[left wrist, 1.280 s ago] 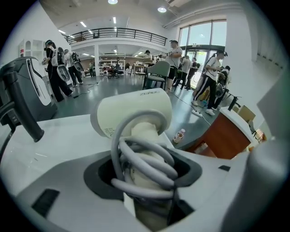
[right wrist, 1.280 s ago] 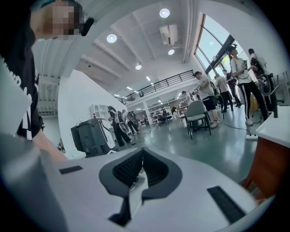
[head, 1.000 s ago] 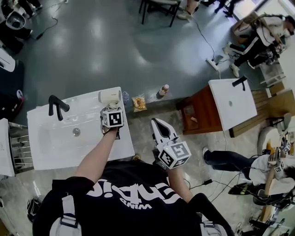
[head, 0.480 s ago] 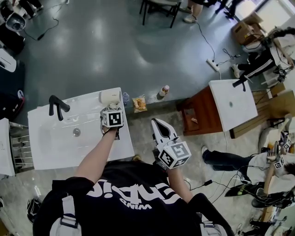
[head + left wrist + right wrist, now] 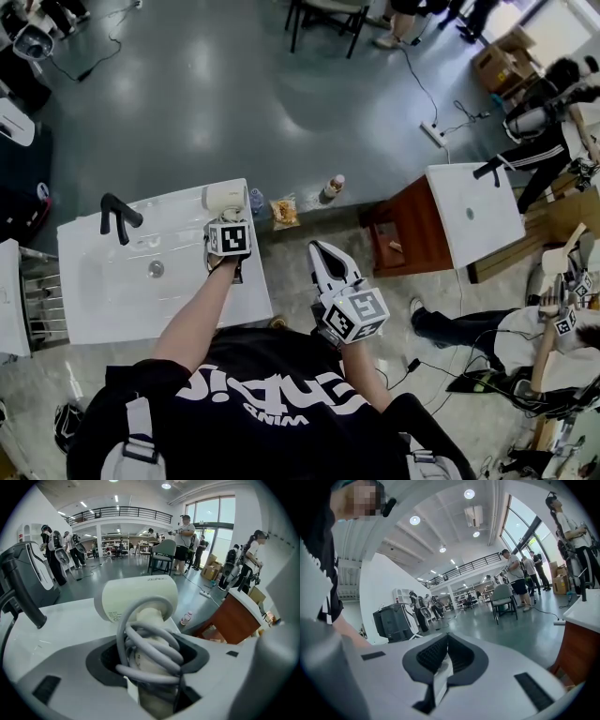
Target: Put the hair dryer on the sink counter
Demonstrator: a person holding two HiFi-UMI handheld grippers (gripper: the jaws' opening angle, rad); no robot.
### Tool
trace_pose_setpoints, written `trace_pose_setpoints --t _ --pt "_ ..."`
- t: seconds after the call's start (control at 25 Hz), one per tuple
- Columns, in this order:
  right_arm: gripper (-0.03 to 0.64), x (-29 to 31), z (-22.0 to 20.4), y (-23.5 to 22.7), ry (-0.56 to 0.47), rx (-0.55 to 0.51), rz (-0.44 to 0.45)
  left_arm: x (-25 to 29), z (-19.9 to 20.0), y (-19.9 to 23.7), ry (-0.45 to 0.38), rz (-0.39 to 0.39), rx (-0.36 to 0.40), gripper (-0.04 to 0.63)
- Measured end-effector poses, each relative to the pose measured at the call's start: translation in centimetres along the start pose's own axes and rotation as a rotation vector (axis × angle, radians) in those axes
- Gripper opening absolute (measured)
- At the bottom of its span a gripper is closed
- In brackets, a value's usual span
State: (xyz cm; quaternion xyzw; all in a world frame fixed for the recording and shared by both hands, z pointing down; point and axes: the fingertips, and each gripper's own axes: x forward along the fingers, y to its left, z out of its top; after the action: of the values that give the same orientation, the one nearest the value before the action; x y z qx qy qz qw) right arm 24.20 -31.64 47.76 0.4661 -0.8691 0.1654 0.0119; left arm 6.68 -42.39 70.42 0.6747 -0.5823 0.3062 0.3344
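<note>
One dryer (image 5: 225,197) seems to rest at the counter's (image 5: 112,300) far right corner, its cord (image 5: 154,644) coiled round the handle so nothing trails. The left gripper (image 5: 149,658) clamps that handle, probably to steady it; the right gripper (image 5: 446,637), closed and empty, hangs clear beside the counter.

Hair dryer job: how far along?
Done: the hair dryer is up at the sink counter, over its far right corner. In hand: the left hand-held gripper clamps its handle, with the cord wound round it; whether it rests on the surface is unclear. Left: set down and release. The right hand-held gripper is shut, empty, off the counter.
</note>
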Motion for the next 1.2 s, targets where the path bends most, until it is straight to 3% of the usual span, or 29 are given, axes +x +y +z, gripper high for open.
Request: trace_pose_setpoints --t 0.6,0.68,0.88,1.2 --pt "0.018 -0.5 0.2 -0.2 0.001 0.006 0.002 -0.4 -0.2 -0.6 -0.010 -0.033 0.016 0.285" --pt "0.018 -0.6 0.2 -0.3 0.002 0.005 0.002 -0.3 -0.1 -1.0 -0.018 -0.058 0.013 0.339" --pt "0.018 -0.5 0.0 -0.1 0.001 0.001 0.005 -0.3 -0.3 -0.9 -0.020 -0.065 0.014 0.353" --pt "0.018 -0.6 -0.3 0.8 0.000 0.000 0.013 -2.0 1.2 -0.5 -0.095 -0.086 -0.010 0.357"
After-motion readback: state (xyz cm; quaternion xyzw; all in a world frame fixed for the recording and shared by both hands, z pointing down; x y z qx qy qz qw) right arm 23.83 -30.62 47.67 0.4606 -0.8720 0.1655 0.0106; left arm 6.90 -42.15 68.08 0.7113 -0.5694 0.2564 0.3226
